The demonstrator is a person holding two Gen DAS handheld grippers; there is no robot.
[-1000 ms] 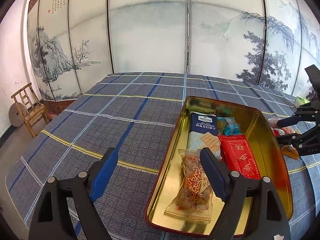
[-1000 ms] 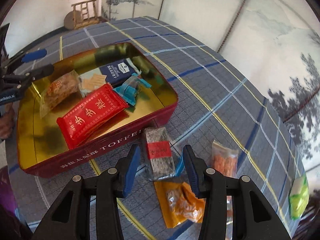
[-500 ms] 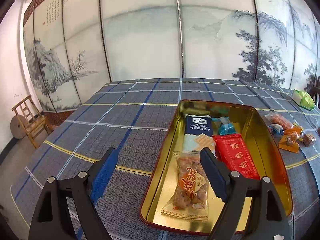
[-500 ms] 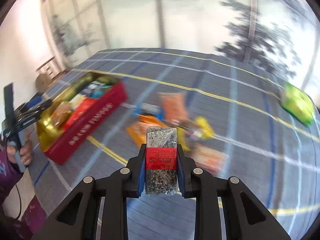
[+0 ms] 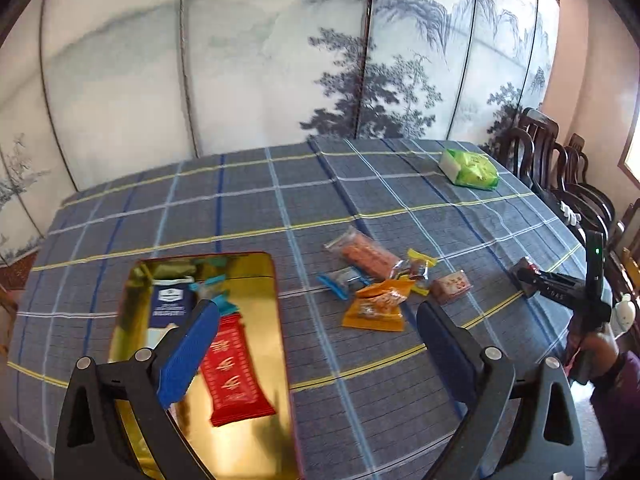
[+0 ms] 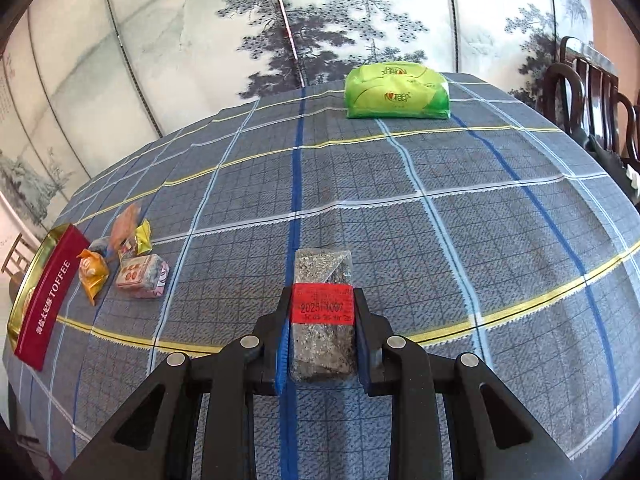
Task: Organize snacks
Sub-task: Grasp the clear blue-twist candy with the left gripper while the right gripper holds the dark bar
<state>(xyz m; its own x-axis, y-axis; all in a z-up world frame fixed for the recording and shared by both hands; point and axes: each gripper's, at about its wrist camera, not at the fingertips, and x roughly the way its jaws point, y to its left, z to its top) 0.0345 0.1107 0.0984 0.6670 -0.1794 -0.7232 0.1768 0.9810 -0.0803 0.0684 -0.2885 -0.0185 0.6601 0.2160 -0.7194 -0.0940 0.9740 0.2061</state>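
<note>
Left wrist view: the gold-lined rectangular toffee tin [image 5: 276,300] lies under the left gripper [image 5: 316,344], whose empty jaws are opening. Right gripper [image 6: 322,320] pinches a grey speckled snack bar with red label [image 6: 323,312] between its fingers.

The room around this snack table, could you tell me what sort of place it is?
Probably a traditional dining or tea room: painted ink-landscape screen panels, dark carved wooden chairs, and a plaid tablecloth.
</note>
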